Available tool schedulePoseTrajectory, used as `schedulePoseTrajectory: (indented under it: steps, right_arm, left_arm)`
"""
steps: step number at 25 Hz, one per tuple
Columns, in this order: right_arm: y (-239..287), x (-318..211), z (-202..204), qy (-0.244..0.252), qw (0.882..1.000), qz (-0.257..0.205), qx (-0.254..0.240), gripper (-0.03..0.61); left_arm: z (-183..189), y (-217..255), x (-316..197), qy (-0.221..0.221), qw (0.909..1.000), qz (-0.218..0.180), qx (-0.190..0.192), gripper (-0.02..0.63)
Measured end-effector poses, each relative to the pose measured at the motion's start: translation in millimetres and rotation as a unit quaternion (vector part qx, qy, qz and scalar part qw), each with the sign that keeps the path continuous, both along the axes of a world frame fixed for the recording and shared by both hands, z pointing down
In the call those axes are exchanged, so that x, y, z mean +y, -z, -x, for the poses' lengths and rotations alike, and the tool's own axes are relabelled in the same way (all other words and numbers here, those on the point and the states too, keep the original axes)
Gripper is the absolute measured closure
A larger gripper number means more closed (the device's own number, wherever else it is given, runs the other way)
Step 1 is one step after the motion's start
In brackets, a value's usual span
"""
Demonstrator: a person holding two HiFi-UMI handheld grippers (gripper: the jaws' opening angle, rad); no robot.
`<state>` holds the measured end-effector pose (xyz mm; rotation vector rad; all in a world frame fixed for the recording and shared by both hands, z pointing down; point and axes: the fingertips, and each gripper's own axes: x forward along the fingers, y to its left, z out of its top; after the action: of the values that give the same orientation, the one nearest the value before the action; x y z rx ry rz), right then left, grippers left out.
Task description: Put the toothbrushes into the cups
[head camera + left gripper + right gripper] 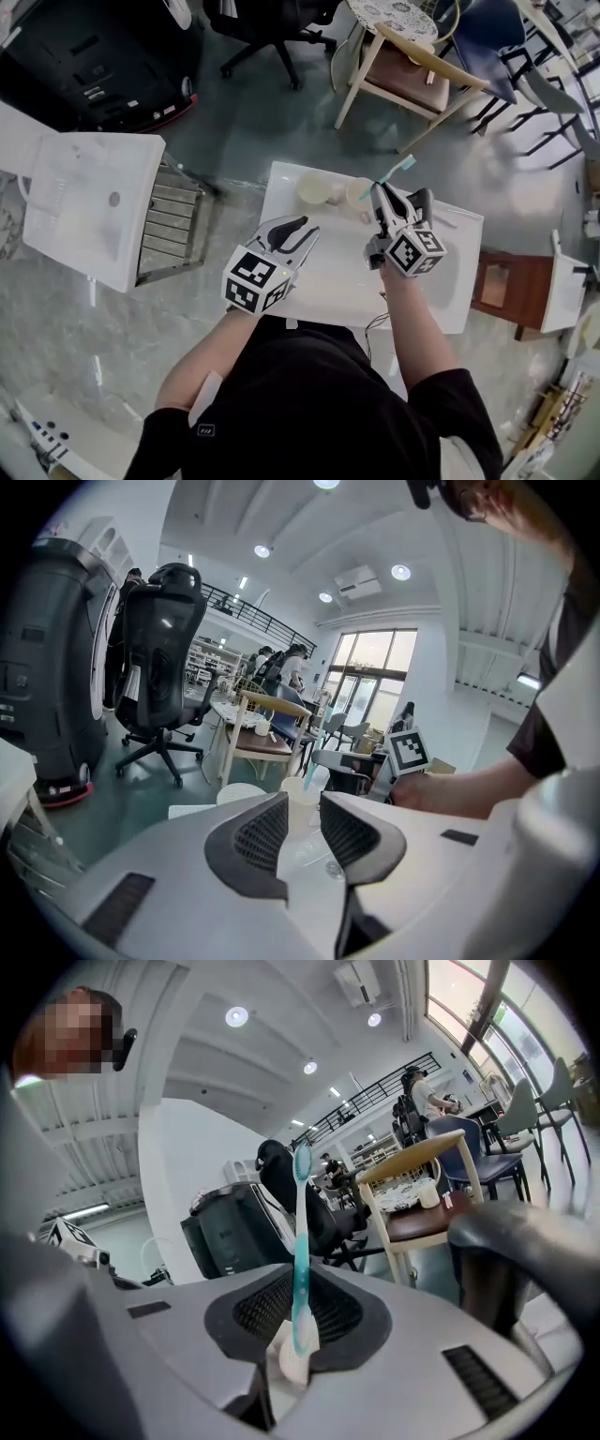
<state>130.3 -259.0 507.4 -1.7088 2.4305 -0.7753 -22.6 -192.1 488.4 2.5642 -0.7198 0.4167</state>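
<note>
A teal and white toothbrush (301,1241) stands upright between the pads of my right gripper (301,1335), which is shut on its lower handle. In the head view the right gripper (380,199) is at the far side of the white basin top (441,291). There the toothbrush (401,167) slants up to the right, its low end by the right cup (356,191). A second pale cup (314,190) sits to its left. My left gripper (305,232) hovers over the basin, open and empty. In the left gripper view the left gripper (305,810) points at the cup (302,789).
A dark blurred object (520,1241) is close on the right of the held brush. A white washbasin unit (84,206) and a metal rack (173,220) stand at the left. A wooden chair (412,80) stands beyond the basin and a brown stool (497,281) to its right.
</note>
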Motion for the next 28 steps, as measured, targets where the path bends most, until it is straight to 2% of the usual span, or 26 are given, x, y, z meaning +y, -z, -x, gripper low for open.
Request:
schedulePoseTrajectory:
  steps: [9, 17, 22, 28]
  right_arm:
    - [-53.1, -1.0, 6.6, 0.003, 0.996, 0.068, 0.054, 0.511]
    - [-63.5, 6.4, 9.4, 0.000, 0.995, 0.093, 0.033, 0.503]
    - [-46.4, 15.5, 10.8, -0.017, 0.996, 0.080, 0.035, 0.503]
    - [11.5, 33.6, 24.7, -0.031, 0.998, 0.022, 0.044, 0.503]
  left_arm:
    - [16.0, -16.4, -0.1, 0.017, 0.9997, 0.017, -0.003, 0.503]
    - [19.8, -14.7, 7.0, 0.009, 0.9998, 0.019, 0.003, 0.506]
    - [27.1, -1.6, 11.1, 0.002, 1.0000, 0.004, 0.007, 0.511]
    - [38.9, 25.1, 19.2, -0.014, 0.9991, -0.026, 0.031, 0.537]
